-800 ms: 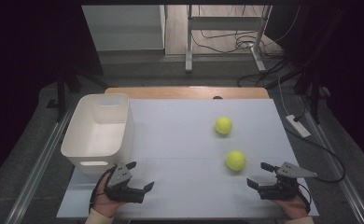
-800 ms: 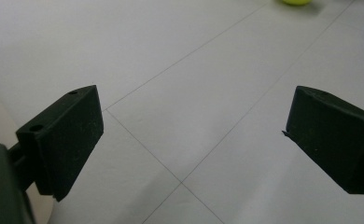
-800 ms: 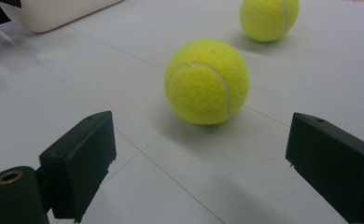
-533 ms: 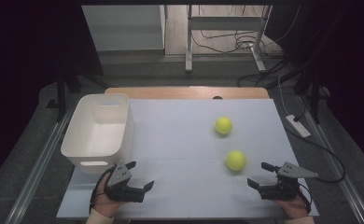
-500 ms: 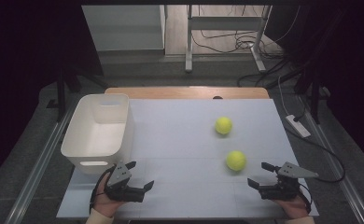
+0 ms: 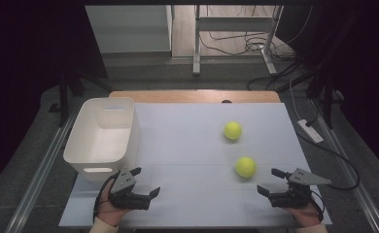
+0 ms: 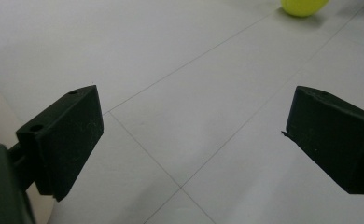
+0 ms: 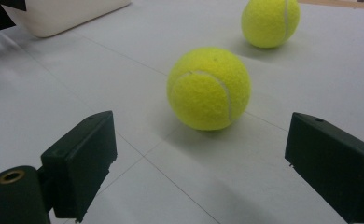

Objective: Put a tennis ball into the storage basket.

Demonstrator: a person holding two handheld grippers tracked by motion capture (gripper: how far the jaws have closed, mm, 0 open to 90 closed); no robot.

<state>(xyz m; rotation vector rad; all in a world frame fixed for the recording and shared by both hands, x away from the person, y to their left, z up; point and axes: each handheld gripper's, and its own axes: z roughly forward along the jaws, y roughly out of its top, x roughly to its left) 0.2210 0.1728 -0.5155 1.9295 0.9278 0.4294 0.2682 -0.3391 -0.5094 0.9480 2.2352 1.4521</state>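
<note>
Nearest the person, the left gripper (image 6: 145,183) sits at the table's (image 6: 187,141) near edge, just in front of the white plastic bin (image 6: 102,138), jaws spread wide with nothing between them. The right gripper (image 6: 270,180) rests well to the bin's right, jaws likewise released and empty, aimed at the near tennis ball (image 6: 246,166) just beyond its tips. Farther back and level with the bin's middle, the second tennis ball (image 6: 232,130) lies apart from the first.
</note>
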